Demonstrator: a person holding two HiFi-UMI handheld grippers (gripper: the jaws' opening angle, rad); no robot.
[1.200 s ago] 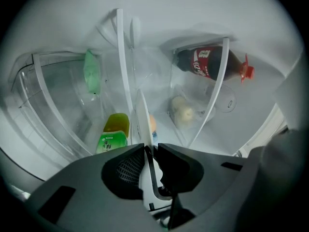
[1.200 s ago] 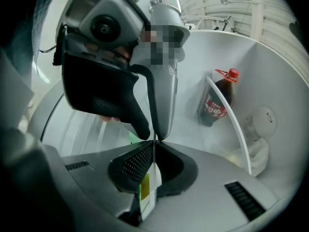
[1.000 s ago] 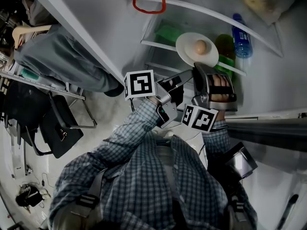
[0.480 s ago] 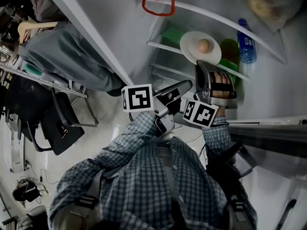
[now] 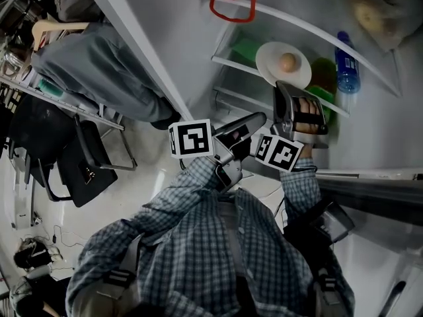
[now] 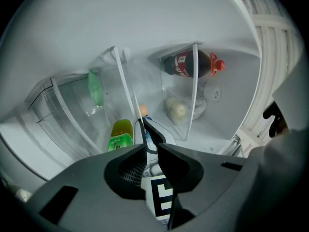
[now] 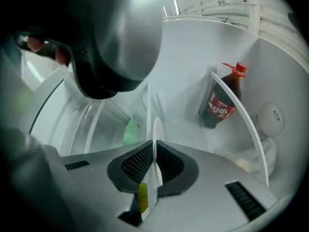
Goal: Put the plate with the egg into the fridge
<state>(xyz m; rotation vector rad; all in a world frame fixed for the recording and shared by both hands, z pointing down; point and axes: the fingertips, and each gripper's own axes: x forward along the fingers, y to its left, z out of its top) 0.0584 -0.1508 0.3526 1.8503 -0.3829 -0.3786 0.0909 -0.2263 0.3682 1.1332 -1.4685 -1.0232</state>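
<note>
A white plate point(image 5: 271, 57) with a brown egg point(image 5: 287, 62) on it hovers over a glass shelf point(image 5: 228, 63) inside the open fridge. My right gripper point(image 5: 283, 88) is shut on the plate's near rim. In the right gripper view the plate point(image 7: 157, 134) stands edge-on between the closed jaws of that gripper point(image 7: 154, 151). My left gripper point(image 5: 260, 118) hangs just left of and below the right one, shut with nothing in it. In the left gripper view its jaws point(image 6: 153, 148) point at the egg point(image 6: 143, 110) and the shelves.
On the shelves lie a cola bottle point(image 7: 223, 100), a green bottle point(image 5: 324, 78), a blue-capped bottle point(image 5: 346, 63), a bag of food point(image 5: 378, 12) and a red handle point(image 5: 231, 2). The fridge door point(image 5: 142, 58) stands open at left. A seated person point(image 5: 92, 65) and a chair point(image 5: 82, 170) are behind it.
The right gripper has carried the plate with the egg a little deeper over the fridge shelf. The left gripper has followed close beside it, still shut.
</note>
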